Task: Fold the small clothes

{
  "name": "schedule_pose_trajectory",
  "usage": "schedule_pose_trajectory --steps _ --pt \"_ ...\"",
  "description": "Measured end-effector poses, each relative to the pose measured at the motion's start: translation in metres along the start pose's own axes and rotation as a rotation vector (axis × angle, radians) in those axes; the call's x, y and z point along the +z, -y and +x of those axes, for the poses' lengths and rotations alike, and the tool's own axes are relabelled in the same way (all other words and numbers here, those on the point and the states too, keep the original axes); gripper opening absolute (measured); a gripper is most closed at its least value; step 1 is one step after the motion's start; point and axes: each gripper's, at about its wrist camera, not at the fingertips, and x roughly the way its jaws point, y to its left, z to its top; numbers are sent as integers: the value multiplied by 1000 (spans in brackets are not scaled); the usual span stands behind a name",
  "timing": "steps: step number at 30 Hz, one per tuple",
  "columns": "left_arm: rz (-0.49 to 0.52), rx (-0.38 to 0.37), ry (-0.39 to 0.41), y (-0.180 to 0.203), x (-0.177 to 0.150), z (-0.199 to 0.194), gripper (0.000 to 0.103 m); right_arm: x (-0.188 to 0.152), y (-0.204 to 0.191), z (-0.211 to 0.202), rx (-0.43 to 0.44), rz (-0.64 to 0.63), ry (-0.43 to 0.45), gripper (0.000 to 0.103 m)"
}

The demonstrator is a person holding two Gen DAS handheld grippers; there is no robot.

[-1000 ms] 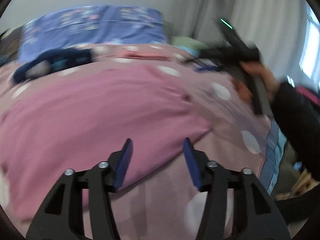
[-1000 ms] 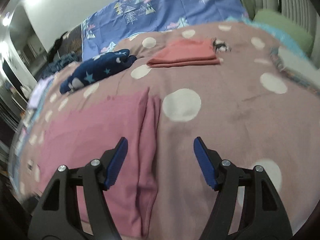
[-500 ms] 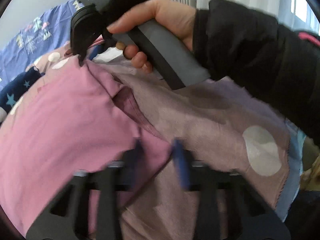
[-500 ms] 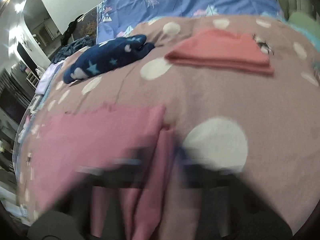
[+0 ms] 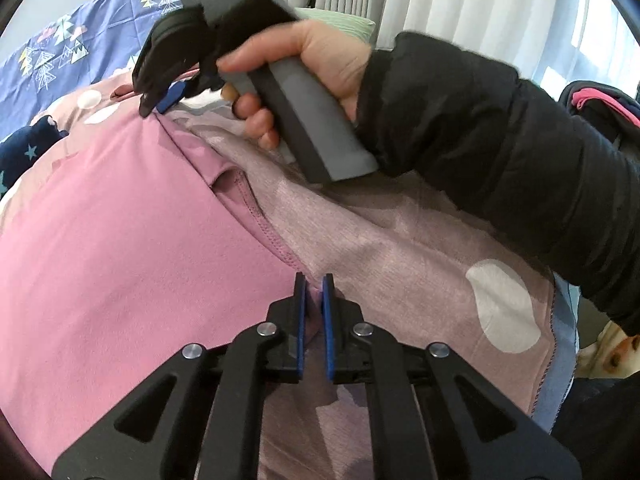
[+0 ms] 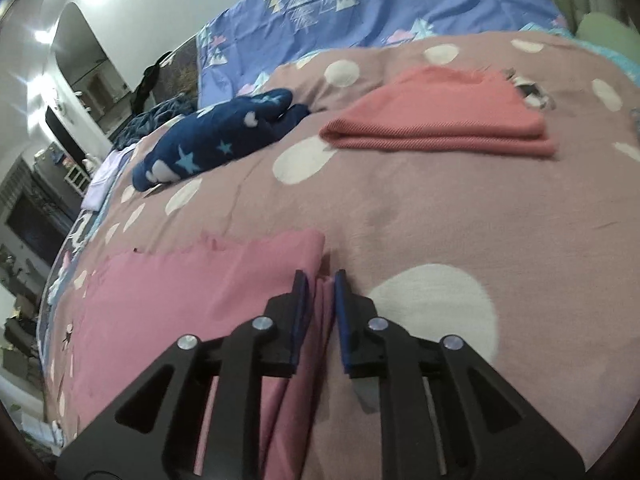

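Note:
A pink garment [image 5: 132,240] lies flat on the polka-dot bedspread [image 5: 420,264]. My left gripper [image 5: 312,284] is shut on the garment's near right corner. The right gripper [image 5: 160,98], held by a hand in a black sleeve, shows at the garment's far right corner. In the right wrist view my right gripper [image 6: 320,280] is shut on the folded edge of the pink garment [image 6: 192,284], with cloth pinched between the blue pads.
A folded coral garment [image 6: 440,120] and a navy star-print garment [image 6: 220,140] lie farther back on the bedspread [image 6: 440,216]. A blue patterned sheet [image 6: 360,8] covers the back. Curtains [image 5: 460,0] hang at the right.
Both grippers have come down onto the pink garment and closed on its right edge, the left at the near corner and the right at the far corner.

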Motion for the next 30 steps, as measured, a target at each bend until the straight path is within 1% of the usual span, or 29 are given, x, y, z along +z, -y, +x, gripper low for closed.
schedule_pose_trajectory --steps 1,2,3,5,6,9,10,11,13,14,15,16,17,18,20,21,22,23,24,25,26,28,30 --pt "6 4 3 2 -1 -1 7 1 -3 -8 -37 -5 16 18" --pt "9 5 6 1 -2 -1 8 1 -8 -19 -84 -23 40 18" --pt "10 4 9 1 -2 -3 9 -1 -11 -27 -105 -38 55 18" --pt "0 -8 20 4 -4 -10 11 -9 -19 -49 -118 -63 76 20" --pt "-14 -19 24 3 -5 -13 12 -13 -20 -57 -117 -67 82 23" --pt "-50 -49 36 -7 -10 -28 22 -31 -36 -85 -118 -106 98 28" --pt "-65 -40 53 -13 -16 -39 32 -38 -48 -96 -131 -145 109 29" --pt "-83 -20 75 -21 -22 -51 36 -45 -62 -105 -145 -188 121 32" --pt "-156 22 117 -47 -41 -81 36 -56 -86 -118 -149 -259 134 38" --pt "-214 58 134 -60 -54 -97 38 -63 -105 -123 -143 -308 140 39" --pt "-303 120 160 -84 -72 -120 39 -71 -126 -125 -131 -363 146 43" --pt "-359 164 178 -100 -84 -136 41 -78 -145 -127 -117 -409 150 47" --pt "-423 222 201 -115 -101 -156 42 -86 -164 -127 -97 -457 151 49" --pt "-504 307 231 -137 -125 -183 42 -95 -185 -124 -71 -510 148 52" --pt "-609 411 265 -162 -158 -219 42 -124 -243 -110 7 -660 133 55" --pt "-682 473 291 -176 -183 -242 42 -137 -263 -105 34 -711 127 55" --pt "-732 513 306 -186 -197 -256 42 -161 -298 -93 78 -801 114 55" --pt "-773 542 320 -189 -211 -270 42 -180 -323 -84 112 -866 101 55" --pt "-805 564 335 -192 -225 -282 42 -192 -338 -79 131 -905 92 55" --pt "-837 586 355 -194 -244 -296 42 -213 -362 -70 155 -971 78 55" --pt "-847 594 362 -194 -250 -301 42 -231 -381 -62 166 -1025 66 55" --pt "-862 605 370 -184 -272 -319 43 -253 -404 -51 167 -1089 57 56" --pt "-865 603 366 -183 -286 -325 43 -268 -418 -38 130 -1137 56 56"
